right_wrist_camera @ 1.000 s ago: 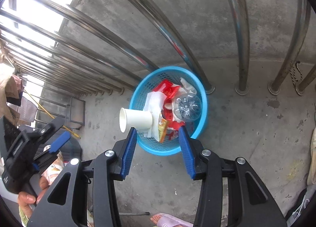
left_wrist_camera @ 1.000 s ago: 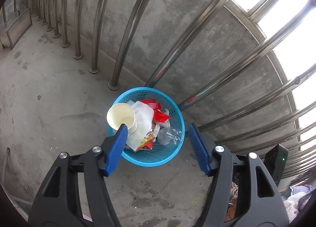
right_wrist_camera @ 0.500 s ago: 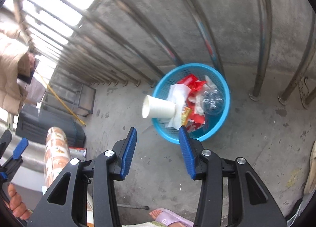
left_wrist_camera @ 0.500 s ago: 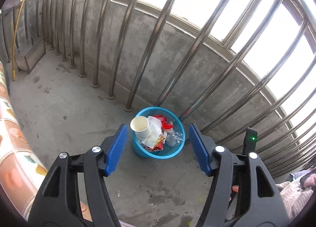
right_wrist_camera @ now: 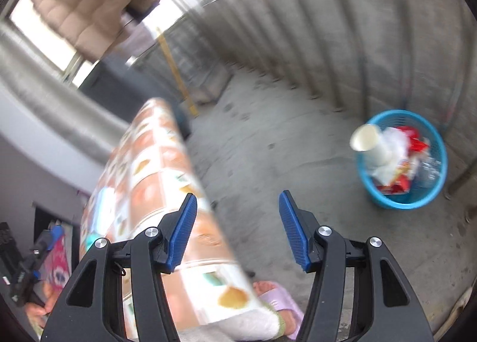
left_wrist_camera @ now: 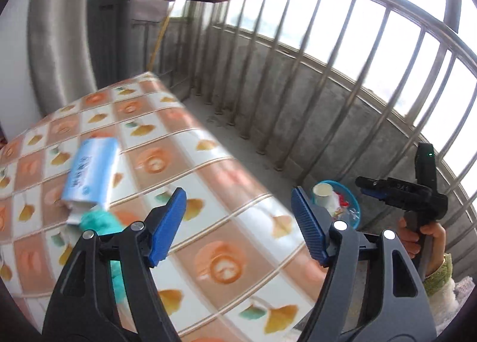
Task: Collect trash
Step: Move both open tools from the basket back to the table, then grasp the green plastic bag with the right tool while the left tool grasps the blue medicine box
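Note:
My left gripper (left_wrist_camera: 238, 222) hangs over a table (left_wrist_camera: 214, 181) with a patterned orange and white cloth; its jaws are opening and nothing is between them. On the cloth to its left lie a light blue tissue packet (left_wrist_camera: 89, 172) and a teal crumpled thing (left_wrist_camera: 101, 222), both blurred. The blue trash basket (left_wrist_camera: 354, 202) stands on the floor by the railing, holding a white paper cup (left_wrist_camera: 323, 190) and wrappers. In the right wrist view the basket (right_wrist_camera: 399, 203) and cup (right_wrist_camera: 369, 145) sit far right. My right gripper (right_wrist_camera: 237, 228) is opening too, empty, above the table's edge.
Steel railing bars (left_wrist_camera: 334, 79) on a concrete curb run along the balcony. A hand holds the right gripper (left_wrist_camera: 362, 185) near the basket. A beige jacket (right_wrist_camera: 89, 5) hangs overhead. A foot in a purple slipper (right_wrist_camera: 277, 297) stands on the concrete floor (right_wrist_camera: 268, 139).
Both views have swung away from the basket and pulled back and up; the cloth-covered table has come into view. Both pairs of jaws stand wider than before.

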Motion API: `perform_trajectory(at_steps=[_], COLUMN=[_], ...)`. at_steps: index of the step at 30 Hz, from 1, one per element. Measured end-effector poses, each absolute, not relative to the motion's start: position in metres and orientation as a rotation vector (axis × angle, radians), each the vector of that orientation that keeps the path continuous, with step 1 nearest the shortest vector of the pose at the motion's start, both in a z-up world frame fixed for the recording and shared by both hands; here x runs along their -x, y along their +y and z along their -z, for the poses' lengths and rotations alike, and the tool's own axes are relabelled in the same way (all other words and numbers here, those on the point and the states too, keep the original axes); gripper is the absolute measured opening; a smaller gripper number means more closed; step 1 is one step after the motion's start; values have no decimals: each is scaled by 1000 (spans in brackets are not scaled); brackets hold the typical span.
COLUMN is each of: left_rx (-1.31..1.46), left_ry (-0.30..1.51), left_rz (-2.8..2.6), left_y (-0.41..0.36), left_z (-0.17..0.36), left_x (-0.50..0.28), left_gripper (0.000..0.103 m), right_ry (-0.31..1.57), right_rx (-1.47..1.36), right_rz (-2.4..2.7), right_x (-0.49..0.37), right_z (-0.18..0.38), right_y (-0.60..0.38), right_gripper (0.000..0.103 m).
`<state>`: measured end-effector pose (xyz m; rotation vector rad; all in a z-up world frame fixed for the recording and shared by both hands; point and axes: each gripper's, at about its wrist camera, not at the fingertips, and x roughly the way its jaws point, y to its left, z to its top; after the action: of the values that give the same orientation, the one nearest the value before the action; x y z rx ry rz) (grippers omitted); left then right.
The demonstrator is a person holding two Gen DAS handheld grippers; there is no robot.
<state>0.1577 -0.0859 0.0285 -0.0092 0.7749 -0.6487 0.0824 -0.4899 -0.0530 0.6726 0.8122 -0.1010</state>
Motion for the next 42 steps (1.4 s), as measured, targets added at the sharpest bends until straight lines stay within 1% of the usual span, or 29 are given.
perform_trajectory(at_steps=[3, 9, 13, 16, 19, 20, 23, 26, 33, 37, 42], left_rx=[89, 209, 272, 297, 324, 335, 359, 360, 322, 266, 114], left_ry=[804, 840, 852, 867, 883, 884, 896, 903, 945, 973, 1007], left_rz=[531, 351, 294, 280, 280, 284, 298, 313, 349, 354, 342], left_y=[-19, 74, 109, 121, 127, 128, 128, 121, 86, 59, 26], left_z=[-14, 5, 9, 14, 18, 19, 22, 23, 30, 36, 52], left_x=[-162, -165, -170, -175, -185, -190, -203, -218, -261, -290, -317], left_gripper=[68, 68, 68, 68, 68, 68, 68, 71, 83, 84, 85], right_ry=[870, 1012, 1096, 1143, 1185, 1196, 1225, 1226, 1221, 1202, 1184], right_rx=[-646, -564, -514, -488, -464, -462, -479, -490, -508, -512, -555], right_rz=[-40, -339, -449, -475, -478, -481, -483, -473, -414, -343, -296], right_x=[-113, -170, -199, -214, -223, -226, -230, -227, -214, -203, -195], right_z=[49, 53, 63, 72, 82, 86, 93, 93, 89, 85, 85], right_y=[-438, -307, -235, -203, -188, -183, -180, -187, -217, -241, -266], right_gripper=[56, 56, 56, 56, 55, 50, 40, 37, 35, 35, 35])
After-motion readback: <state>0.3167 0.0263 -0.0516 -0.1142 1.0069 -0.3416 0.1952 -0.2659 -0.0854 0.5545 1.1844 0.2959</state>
